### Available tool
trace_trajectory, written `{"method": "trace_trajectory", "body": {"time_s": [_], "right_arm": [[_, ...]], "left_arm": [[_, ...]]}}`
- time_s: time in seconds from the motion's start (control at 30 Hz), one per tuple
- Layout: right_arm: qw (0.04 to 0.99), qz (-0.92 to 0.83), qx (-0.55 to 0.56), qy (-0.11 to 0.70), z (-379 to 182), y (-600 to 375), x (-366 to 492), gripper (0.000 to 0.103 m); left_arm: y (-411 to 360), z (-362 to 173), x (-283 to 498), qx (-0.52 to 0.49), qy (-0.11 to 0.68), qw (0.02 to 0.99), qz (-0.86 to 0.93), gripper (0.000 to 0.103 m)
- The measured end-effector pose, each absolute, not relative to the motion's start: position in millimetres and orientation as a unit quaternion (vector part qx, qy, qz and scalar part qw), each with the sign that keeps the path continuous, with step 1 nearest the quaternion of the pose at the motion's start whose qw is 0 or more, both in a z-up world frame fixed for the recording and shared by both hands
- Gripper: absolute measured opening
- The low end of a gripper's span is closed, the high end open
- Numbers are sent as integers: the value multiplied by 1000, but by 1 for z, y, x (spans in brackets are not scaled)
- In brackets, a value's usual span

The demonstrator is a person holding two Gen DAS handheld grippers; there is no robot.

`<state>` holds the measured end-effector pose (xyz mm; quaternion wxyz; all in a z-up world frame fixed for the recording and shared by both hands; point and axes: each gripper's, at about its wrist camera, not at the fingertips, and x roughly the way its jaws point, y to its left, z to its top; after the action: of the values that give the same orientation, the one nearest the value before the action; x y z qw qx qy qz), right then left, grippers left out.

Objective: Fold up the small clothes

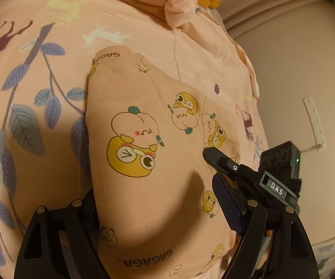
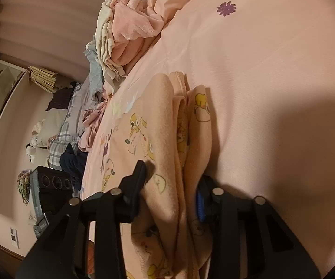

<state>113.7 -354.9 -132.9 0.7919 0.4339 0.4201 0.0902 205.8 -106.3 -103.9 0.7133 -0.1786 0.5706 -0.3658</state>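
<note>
A small peach garment (image 1: 149, 153) with yellow cartoon prints lies folded on the pink bed cover (image 1: 51, 69). My left gripper (image 1: 158, 211) is open, its fingers (image 1: 228, 207) on either side of the garment's near part. In the left wrist view the right gripper (image 1: 216, 155) touches the garment's right edge. In the right wrist view the right gripper (image 2: 169, 186) straddles the bunched folds of the same garment (image 2: 174, 139), its jaws wide apart and open.
A heap of pink and cream clothes (image 2: 125, 34) lies at the far end of the bed, also at the top of the left wrist view (image 1: 172, 2). The bed edge and a beige wall (image 1: 295, 69) are to the right. More clothes and a shelf (image 2: 7, 107) lie beyond the bed.
</note>
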Motion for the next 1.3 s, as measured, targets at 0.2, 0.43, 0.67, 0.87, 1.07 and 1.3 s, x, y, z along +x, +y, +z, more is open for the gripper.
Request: {"method": "trace_trajectory", "body": {"time_s": [0.2,0.43,0.67,0.87,1.07,1.3], "right_arm": [[808,81,403,421,-126,-343,114,29],[832,65,361,416,-114,-327,114,23],[858,68,317,399,-89,-305,109,22],[869,78,305,383,-72,-292,96,21],[872,88,303,374,-62,-279,77,21],[872,99,293,378,-57,-256,52,21]], "left_arm": [[-110,-101,201,-139,567,736,-343,59],[-108,-96,195,-117,561,749,-333,33],[-103,-78,184,-116,541,761,-338,23],[-94,-59,169,-109,527,772,-340,23],[-83,-47,150,-103,522,775,-340,23],[-65,-42,124,-96,522,778,-335,23]]}}
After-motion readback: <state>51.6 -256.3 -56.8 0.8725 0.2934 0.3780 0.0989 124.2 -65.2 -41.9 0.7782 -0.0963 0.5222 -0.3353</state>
